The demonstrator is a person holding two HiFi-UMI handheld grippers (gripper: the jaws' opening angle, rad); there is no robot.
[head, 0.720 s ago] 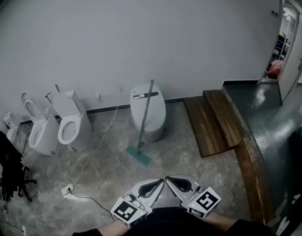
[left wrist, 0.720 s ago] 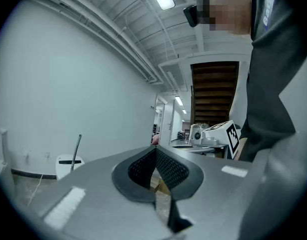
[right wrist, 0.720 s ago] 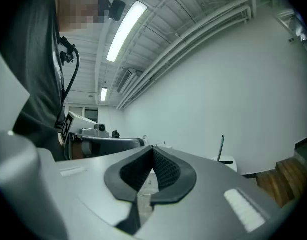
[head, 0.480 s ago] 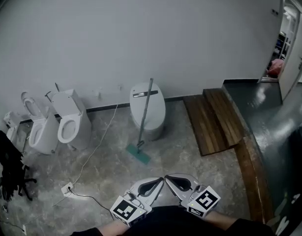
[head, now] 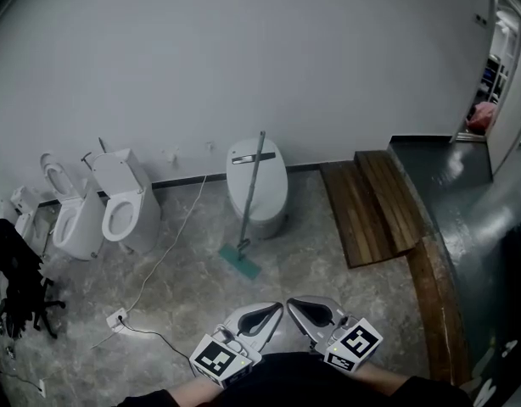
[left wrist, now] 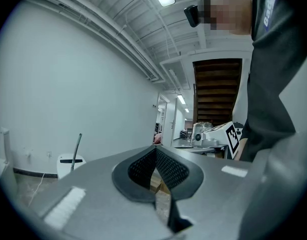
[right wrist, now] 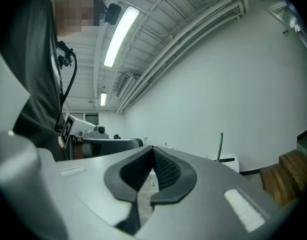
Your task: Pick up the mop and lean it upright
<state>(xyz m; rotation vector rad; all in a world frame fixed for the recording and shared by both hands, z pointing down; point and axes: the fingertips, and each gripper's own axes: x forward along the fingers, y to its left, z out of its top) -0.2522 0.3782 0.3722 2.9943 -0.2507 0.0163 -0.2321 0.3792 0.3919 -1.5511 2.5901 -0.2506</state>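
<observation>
1. Mop (head: 250, 197): one, well ahead of both grippers. Its flat green head lies on the floor and its handle leans upright against a toilet.
2. Grippers, two: left gripper (head: 273, 312) and right gripper (head: 296, 306) sit side by side, level, with tips nearly touching. Each has its jaws closed together with nothing between them.
3. Cable (head: 163, 257), one: runs across the floor ahead and left of the left gripper to a white socket block (head: 116, 317), leftward of the line to the mop.
4. Toilets, three counted: middle toilet (head: 265, 195) directly behind the mop, and two left toilets (head: 125, 214) far ahead-left. A further white fixture at the left edge cannot be identified.
5. Wooden platform (head: 371, 206), one: ahead-right of the right gripper.
6. Wall (head: 269, 58), white: farthest, behind the toilets.
</observation>
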